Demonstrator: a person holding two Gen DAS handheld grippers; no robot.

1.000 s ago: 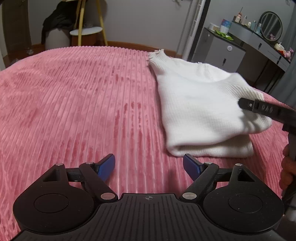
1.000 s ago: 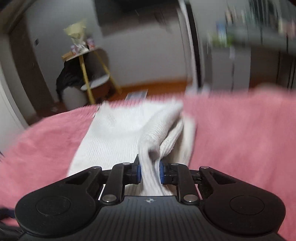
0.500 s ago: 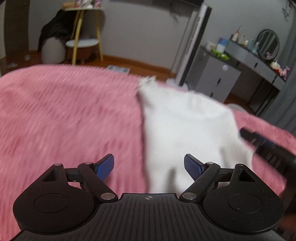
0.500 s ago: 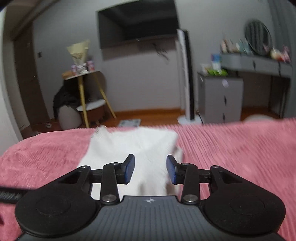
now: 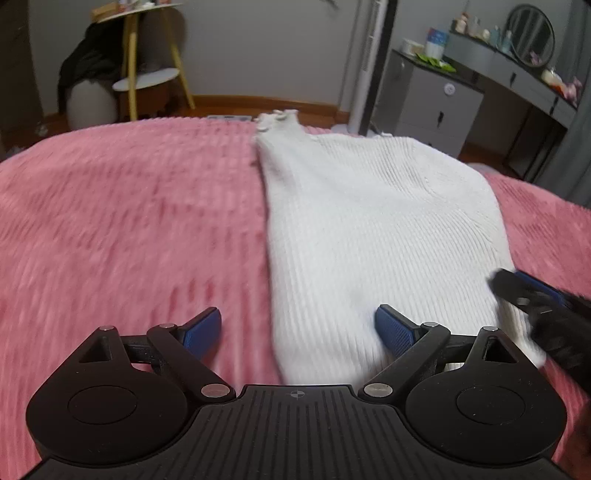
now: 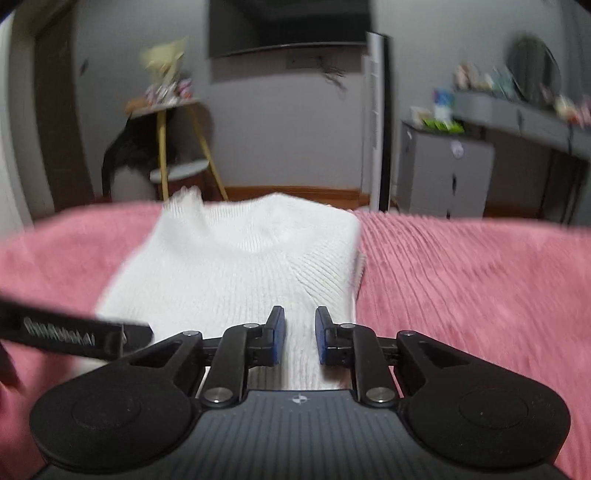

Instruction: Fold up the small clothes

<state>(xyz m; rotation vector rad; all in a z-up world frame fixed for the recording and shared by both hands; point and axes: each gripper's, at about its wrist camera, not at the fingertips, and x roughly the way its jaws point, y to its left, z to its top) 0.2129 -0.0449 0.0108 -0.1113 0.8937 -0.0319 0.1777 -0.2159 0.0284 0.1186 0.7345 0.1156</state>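
Jaws on the left gripper point(image 5: 298, 334) stood wide apart with nothing between them. In the left wrist view, one blue pad point(image 5: 202, 331) hung over the pink bed cover point(image 5: 129, 229) and the other sat over the near end of the white sweater point(image 5: 373, 229). The sweater lay flat on the bed, folded into a long shape. It ran from the near edge of the bed up to the far edge, where its frilly end stuck up a little. The right gripper point(image 5: 532, 291) came in from the right side, close to the near right corner of the sweater. It was blurry, so I could not tell from this view how it stood. Behind the bed were a yellow-legged stand point(image 5: 147, 70), a gray cabinet point(image 5: 432, 99) and a round mirror point(image 5: 530, 35).

In the right wrist view, the right gripper point(image 6: 299, 341) had its jaws narrow, with a small gap left. The white sweater point(image 6: 236, 266) showed in that gap, but I could not tell if the pads touched it. The sweater lay in the middle of the pink bed cover point(image 6: 461, 280), reaching toward the far edge. One arm of the left gripper point(image 6: 74, 334) poked in from the left, over the near left corner of the sweater. A dark screen point(image 6: 288, 26) hung on the wall behind.
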